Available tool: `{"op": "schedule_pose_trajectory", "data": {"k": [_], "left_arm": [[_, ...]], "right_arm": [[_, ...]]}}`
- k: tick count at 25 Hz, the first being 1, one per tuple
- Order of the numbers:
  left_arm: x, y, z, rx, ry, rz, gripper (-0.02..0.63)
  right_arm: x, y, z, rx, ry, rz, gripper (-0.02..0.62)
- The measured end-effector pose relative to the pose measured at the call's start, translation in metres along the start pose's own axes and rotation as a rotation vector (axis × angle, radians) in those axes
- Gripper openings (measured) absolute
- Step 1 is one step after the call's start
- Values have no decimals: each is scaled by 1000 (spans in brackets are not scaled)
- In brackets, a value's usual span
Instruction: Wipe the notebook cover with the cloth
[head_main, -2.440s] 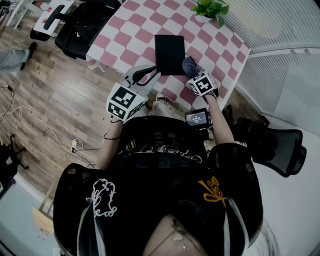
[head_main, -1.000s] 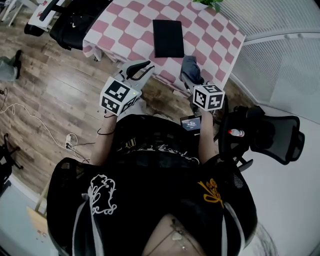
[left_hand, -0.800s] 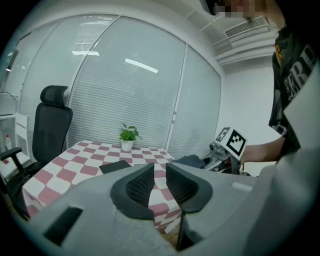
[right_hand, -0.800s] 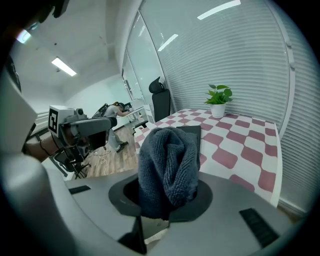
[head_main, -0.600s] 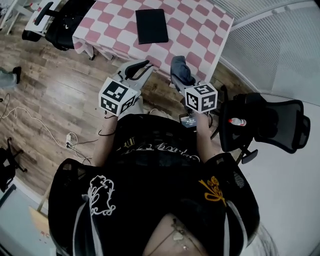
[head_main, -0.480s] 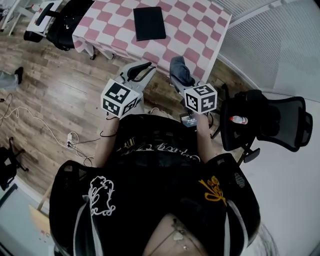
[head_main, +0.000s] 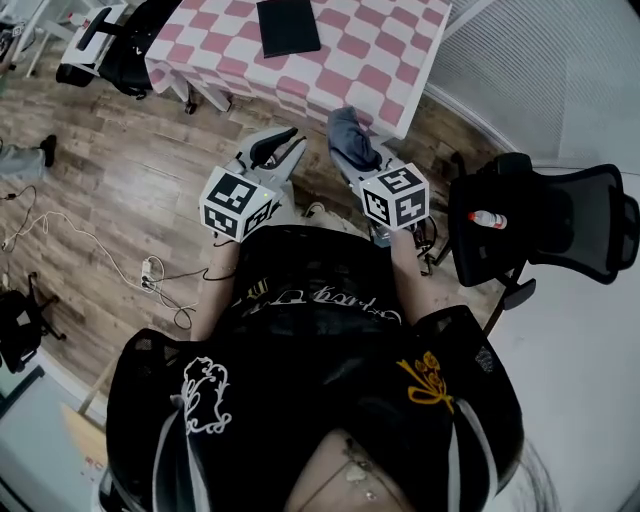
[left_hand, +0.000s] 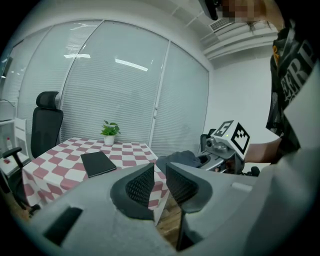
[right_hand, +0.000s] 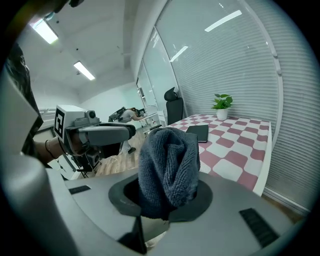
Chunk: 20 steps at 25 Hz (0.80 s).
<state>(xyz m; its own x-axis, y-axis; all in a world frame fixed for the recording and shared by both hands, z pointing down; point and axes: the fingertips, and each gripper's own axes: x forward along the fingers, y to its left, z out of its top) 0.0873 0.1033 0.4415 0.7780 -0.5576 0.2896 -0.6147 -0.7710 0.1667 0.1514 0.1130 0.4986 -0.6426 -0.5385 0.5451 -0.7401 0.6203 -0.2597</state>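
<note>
A wooden floor (head_main: 110, 200) fills most of the head view. The tabletop (head_main: 360, 50), draped in a pink-and-white checked cover, sits at the top edge of that view. A black mesh office chair (head_main: 560, 215) stands to the person's right, and another dark chair (head_main: 120, 50) stands off the tabletop's left side.

The black notebook (head_main: 288, 26) lies flat and closed on the tabletop, well apart from both grippers (both are held over the floor, short of the tabletop's near edge). In the left gripper view the notebook (left_hand: 98, 163) lies nearer than a small potted plant (left_hand: 109, 132), which stands at the tabletop's far end.

The left gripper (head_main: 280, 148) has its fingers (left_hand: 141, 184) only narrowly apart, with nothing between them. The right gripper (head_main: 350, 152) has its fingers closed on the cloth (right_hand: 167, 165), a dark blue-grey terry bundle that stands bunched above them. In that gripper's own view the notebook (right_hand: 198, 133) shows just past the cloth.

A small white bottle (head_main: 486, 218) with a red cap lies on the mesh chair's seat.
</note>
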Motion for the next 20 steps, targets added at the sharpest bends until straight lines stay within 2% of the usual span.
{"op": "schedule_pose_trajectory", "data": {"k": [6, 20], "left_arm": [[-9, -25, -11, 11, 11, -6, 78], [-20, -30, -12, 18, 6, 20, 78]], "right_arm": [[-11, 21, -14, -13, -7, 31, 71], [-10, 36, -19, -74, 17, 74, 71]]}}
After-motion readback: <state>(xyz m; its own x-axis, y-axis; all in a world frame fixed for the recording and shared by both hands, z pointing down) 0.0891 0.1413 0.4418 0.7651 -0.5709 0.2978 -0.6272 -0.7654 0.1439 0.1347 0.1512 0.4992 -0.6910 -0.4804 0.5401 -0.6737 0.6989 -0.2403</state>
